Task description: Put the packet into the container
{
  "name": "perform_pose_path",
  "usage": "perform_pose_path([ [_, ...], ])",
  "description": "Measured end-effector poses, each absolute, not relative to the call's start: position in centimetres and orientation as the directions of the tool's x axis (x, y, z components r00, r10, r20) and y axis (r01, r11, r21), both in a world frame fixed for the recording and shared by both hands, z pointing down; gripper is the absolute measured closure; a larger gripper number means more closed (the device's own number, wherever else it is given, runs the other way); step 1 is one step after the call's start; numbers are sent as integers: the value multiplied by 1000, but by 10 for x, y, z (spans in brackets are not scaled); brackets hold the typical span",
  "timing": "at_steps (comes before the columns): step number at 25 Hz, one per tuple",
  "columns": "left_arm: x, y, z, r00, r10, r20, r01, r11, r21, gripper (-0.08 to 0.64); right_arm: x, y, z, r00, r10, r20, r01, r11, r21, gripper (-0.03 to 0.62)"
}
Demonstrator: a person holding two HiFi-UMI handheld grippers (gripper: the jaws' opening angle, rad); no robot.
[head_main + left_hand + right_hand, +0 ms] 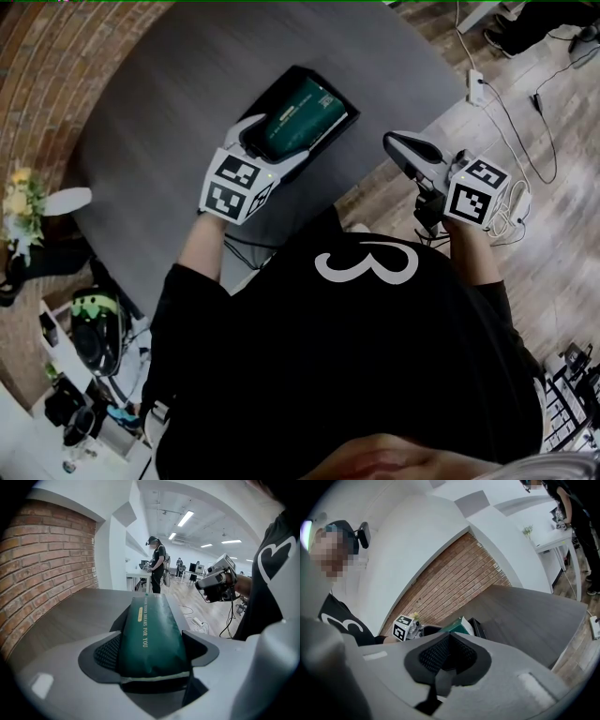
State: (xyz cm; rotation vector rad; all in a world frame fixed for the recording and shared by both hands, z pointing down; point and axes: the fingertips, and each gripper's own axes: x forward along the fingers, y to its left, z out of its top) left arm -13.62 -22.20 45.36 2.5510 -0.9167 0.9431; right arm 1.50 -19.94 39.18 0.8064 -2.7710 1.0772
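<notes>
Dark green packet, glossy, gold lettering lengthwise, pale seam at near end. Clamped at that end betw. jaws of L gripper, sticking out fwd past them. Over black container on grey table; prob. partly inside, hard to tell from above. R gripper closed on nothing, off table edge.
</notes>
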Motion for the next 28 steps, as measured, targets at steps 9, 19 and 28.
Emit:
perform_pose_path([
  [9, -130, -227, 473, 582, -416, 699, -620, -783, 51, 132, 22, -202, 405, -854, -455, 251, -500, 590, -633, 591],
  [19, -130, -229, 477, 561, -414, 717, -619, -785, 30, 126, 23, -203, 406, -854, -456, 250, -500, 588, -636, 591],
  [28, -123, -222, 446, 546, -513, 662, -684, -729, -1, 135, 31, -188, 395, -875, -420, 240, -473, 643, -603, 591],
])
